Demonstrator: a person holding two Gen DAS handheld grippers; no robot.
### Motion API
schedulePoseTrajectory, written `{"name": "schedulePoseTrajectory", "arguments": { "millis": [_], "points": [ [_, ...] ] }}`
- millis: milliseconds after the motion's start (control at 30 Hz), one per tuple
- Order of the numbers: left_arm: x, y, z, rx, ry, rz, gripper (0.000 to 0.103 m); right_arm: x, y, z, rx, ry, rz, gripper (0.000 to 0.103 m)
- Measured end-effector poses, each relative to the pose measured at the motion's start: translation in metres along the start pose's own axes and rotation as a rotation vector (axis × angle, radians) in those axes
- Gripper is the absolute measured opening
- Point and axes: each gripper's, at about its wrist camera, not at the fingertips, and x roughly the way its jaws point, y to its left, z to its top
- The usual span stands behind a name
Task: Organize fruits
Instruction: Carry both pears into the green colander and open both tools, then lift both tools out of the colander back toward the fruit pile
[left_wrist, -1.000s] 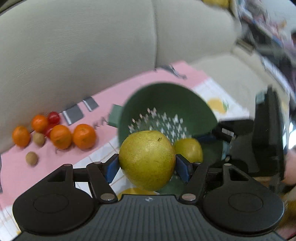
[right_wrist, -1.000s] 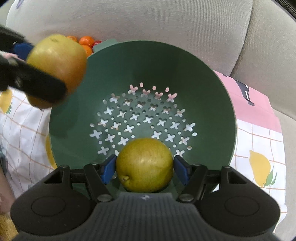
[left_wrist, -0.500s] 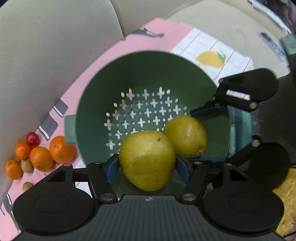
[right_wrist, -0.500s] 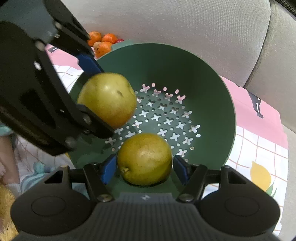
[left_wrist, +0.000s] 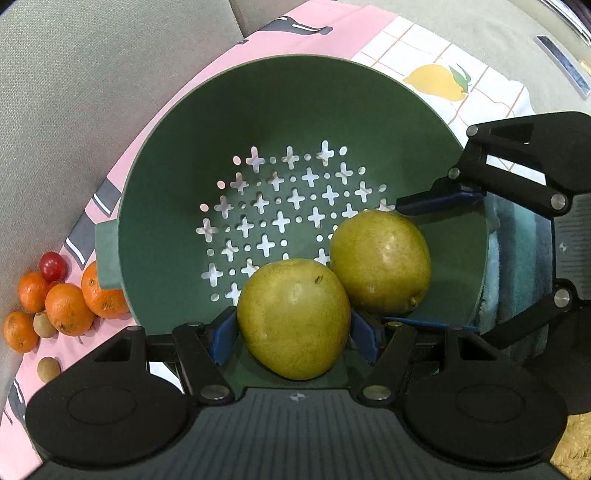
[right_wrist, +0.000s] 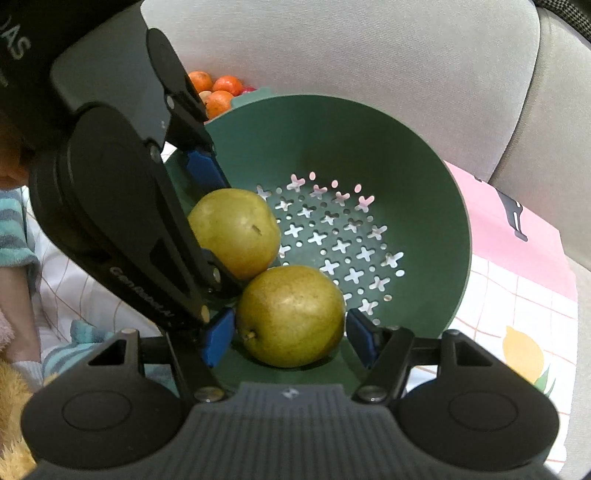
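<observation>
A green colander (left_wrist: 177, 192) (right_wrist: 436, 206) stands on a patterned cloth. My left gripper (left_wrist: 293, 332) is shut on a yellow-green pear (left_wrist: 293, 319), low inside the colander; the same pear shows in the right wrist view (right_wrist: 232, 229). My right gripper (right_wrist: 290, 334) brackets a second pear (right_wrist: 291, 314) that rests on the colander floor; its blue pads sit close beside the pear with small gaps. That pear also shows in the left wrist view (left_wrist: 380, 262). The two pears touch.
Several small oranges (left_wrist: 68, 308), a red cherry tomato (left_wrist: 53, 266) and small brown fruits (left_wrist: 48, 369) lie on the pink cloth left of the colander. A beige sofa back (right_wrist: 332, 48) rises behind. A striped towel (right_wrist: 14, 229) lies at left.
My left gripper has carried its pear down into the colander until it touches the other pear. My right gripper's pads have eased apart around its pear, which now rests on the floor.
</observation>
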Motion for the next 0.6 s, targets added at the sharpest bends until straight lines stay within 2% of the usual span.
{"name": "schedulePoseTrajectory", "arguments": {
  "millis": [300, 433, 600],
  "points": [
    [-0.008, -0.003, -0.003, -0.015, -0.013, 0.007, 0.079, -0.01, 0.005, 0.001, 0.014, 0.013, -0.021, 0.073],
    [-0.023, -0.004, -0.007, -0.026, -0.052, 0.01, 0.079, -0.013, 0.006, 0.003, 0.05, 0.015, -0.021, 0.074],
    [-0.046, -0.003, -0.02, -0.062, -0.119, 0.014, 0.079, -0.02, 0.011, 0.007, 0.051, 0.015, -0.066, 0.079]
  ]
}}
